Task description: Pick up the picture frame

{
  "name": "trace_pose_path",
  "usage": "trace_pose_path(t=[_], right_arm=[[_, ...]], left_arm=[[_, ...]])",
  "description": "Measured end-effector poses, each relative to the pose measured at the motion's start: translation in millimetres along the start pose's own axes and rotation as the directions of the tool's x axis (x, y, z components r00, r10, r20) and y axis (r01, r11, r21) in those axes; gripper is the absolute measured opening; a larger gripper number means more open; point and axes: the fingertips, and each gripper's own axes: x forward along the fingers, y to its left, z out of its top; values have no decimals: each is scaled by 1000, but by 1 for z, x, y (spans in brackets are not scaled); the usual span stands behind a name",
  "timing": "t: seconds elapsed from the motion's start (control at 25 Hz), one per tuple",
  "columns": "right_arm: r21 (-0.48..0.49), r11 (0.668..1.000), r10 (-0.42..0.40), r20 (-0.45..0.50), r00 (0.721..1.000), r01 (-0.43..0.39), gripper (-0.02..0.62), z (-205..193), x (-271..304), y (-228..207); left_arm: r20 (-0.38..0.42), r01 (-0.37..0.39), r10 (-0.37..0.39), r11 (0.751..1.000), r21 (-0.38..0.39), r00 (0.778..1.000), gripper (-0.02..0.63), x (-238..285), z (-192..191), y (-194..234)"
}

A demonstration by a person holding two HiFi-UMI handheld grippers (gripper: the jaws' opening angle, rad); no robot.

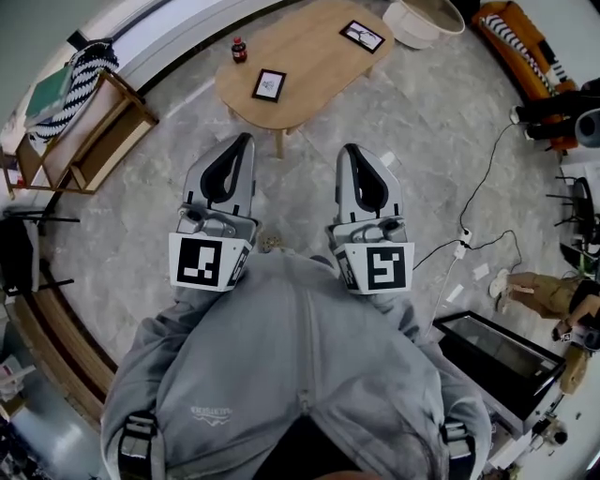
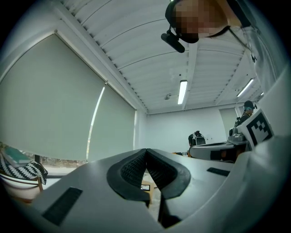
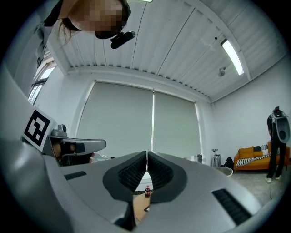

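Observation:
Two black picture frames lie flat on the oval wooden table ahead of me: one near its front left, the other at its far right. My left gripper and right gripper are held side by side in front of my chest, pointing at the table and short of it. Both are shut with nothing between the pads. Through the gap under the left gripper's pads a frame shows small. The right gripper view shows its gripper aimed at the table and a small bottle.
A small dark bottle with a red cap stands at the table's left end. A wooden rack sits left on the marble floor, a white tub beyond the table. A cable with a power strip and a black box lie to my right.

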Motion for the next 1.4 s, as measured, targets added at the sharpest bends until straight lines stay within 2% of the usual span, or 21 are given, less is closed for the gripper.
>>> trace_pose_path(t=[0.32,0.76,1.08,1.4], right_arm=[[2,1000,-2,-29,1000,2,32,-9,41,-2],[1,995,104,-10,994,-104,32,-30,112,-2],[17,987,161,-51,986,-161,32,-53,236,-57],[28,966,260,-110,959,-259,32,-94,369,-120]], left_arm=[[-20,5,-6,999,-34,1000,18,24,-13,34],[-26,-48,47,998,-33,999,18,62,-40,79],[-56,-86,84,995,-43,995,18,174,-65,139],[-93,-126,119,989,-71,988,18,302,-102,192]])
